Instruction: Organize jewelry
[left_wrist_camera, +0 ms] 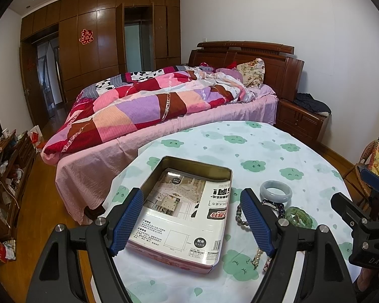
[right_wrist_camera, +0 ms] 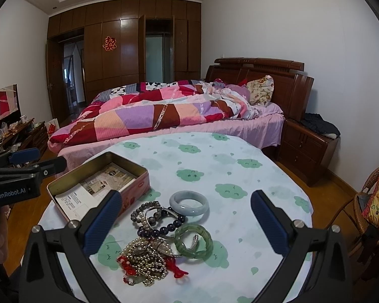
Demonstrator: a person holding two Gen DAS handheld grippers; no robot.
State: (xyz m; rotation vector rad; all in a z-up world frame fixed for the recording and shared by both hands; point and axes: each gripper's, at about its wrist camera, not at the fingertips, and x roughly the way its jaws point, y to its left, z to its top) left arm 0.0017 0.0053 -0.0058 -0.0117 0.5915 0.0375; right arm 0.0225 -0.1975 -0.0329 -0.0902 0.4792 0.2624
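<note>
An open pink tin box lined with a printed leaflet lies on the round table. My left gripper hovers open above the box, nothing between its fingers. Beside the box lies a jewelry heap: a pale jade bangle, a green bangle, dark bead bracelets, and a tangle of pearl strands with red cord. My right gripper stands open over that heap, touching nothing. The left gripper also shows at the left edge of the right wrist view.
The table wears a white cloth with green clouds. Behind it stands a bed with a patchwork quilt, a nightstand to the right, a wicker chair at far right, and cluttered low shelves at left.
</note>
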